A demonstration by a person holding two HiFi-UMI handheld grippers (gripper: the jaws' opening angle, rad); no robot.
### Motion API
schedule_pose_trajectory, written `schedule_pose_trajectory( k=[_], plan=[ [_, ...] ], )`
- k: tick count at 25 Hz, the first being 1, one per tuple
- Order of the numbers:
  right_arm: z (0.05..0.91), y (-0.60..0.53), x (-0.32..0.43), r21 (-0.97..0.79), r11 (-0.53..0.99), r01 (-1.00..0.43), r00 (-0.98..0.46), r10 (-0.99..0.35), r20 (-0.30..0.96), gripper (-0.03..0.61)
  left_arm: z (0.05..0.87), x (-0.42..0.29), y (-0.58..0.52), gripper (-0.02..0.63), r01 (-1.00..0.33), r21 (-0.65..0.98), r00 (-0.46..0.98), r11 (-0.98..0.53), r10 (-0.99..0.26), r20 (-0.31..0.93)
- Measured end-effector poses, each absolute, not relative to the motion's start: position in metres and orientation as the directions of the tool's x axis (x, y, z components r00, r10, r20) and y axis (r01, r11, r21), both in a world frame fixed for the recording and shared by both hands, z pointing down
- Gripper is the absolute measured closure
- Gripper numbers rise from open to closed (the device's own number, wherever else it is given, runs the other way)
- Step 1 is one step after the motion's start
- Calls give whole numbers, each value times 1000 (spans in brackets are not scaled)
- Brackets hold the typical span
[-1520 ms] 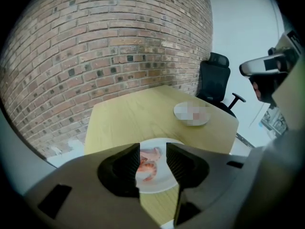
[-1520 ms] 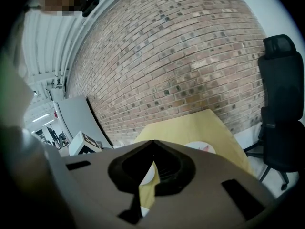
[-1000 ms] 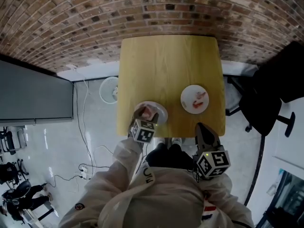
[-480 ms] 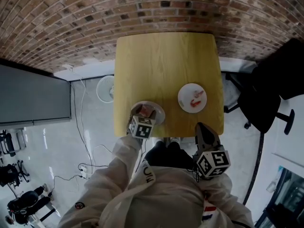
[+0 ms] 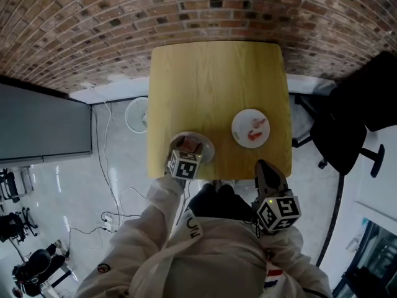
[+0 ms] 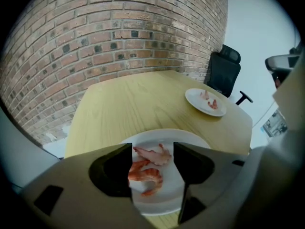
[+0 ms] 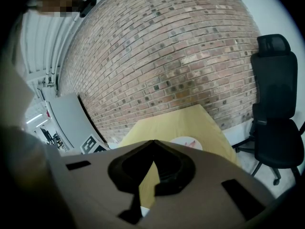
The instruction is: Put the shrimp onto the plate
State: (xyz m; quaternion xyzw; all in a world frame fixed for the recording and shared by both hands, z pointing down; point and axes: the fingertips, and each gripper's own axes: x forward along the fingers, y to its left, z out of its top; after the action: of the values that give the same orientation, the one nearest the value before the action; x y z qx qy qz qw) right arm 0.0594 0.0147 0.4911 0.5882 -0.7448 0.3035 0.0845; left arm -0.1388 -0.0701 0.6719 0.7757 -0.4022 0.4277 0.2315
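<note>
Two pink shrimp (image 6: pixel 145 173) lie on the near white plate (image 6: pixel 190 142) at the table's front left. My left gripper (image 6: pixel 152 147) hangs just over them with its jaws open, one on each side, touching neither. In the head view that gripper (image 5: pixel 188 148) covers part of the same plate (image 5: pixel 208 146). A second white plate (image 5: pixel 251 128) with shrimp pieces (image 6: pixel 209 100) sits at the right of the table. My right gripper (image 5: pixel 265 169) is shut and holds nothing, back past the table's near edge by the person's body; its jaw tips meet in the right gripper view (image 7: pixel 152 143).
The yellow wooden table (image 5: pixel 217 85) stands against a brick wall (image 5: pixel 186 11). A black office chair (image 5: pixel 353 123) is at the right, with a white fan (image 5: pixel 138 113) and cables on the floor at the left. A grey panel (image 5: pixel 43 123) stands far left.
The left gripper's marker cube sits a little closer to the near plate than a second ago. The right gripper has stayed where it was.
</note>
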Motion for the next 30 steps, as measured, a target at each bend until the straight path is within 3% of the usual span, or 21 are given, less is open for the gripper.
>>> schedule_pose_trajectory(
  k=[30],
  plan=[
    [489,27,54,-337,72,-939,-242,-834,495,555,674,-140,-72,357,-797,10,329,-604,-421,845]
  ],
)
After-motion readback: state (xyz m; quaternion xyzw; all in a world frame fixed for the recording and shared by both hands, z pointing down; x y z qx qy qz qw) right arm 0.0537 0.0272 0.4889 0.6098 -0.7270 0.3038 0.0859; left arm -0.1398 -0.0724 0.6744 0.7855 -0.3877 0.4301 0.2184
